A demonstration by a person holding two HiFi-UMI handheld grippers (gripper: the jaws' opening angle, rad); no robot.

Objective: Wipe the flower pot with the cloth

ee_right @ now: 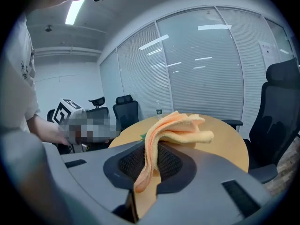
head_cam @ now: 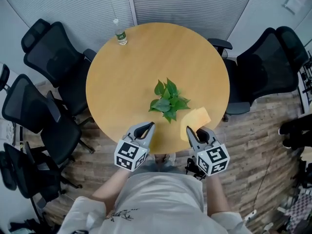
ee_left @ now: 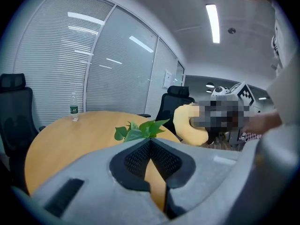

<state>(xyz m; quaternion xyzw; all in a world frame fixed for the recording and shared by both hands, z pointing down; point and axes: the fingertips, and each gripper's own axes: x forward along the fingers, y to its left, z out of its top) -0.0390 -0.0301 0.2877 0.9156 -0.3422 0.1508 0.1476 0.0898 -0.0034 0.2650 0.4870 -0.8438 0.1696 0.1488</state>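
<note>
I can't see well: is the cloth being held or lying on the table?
Held: the right gripper pinches the cloth between its jaws, one end hanging down.

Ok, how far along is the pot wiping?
Done: the right claw is clamped on the yellow cloth. In hand: both claws hover at the table's near edge, left claw shut and empty. Left: apparently all the wiping; the cloth is clear of the plant, whose leaves hide the pot.

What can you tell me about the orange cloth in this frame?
The soft pale orange cloth looks like thick towelling, folded into layers. It is pinched in the jaws of the right gripper, one end hanging down between them, the rest flopping forward. It is held over the near edge of the round wooden table, just beside the green leafy plant.
</note>
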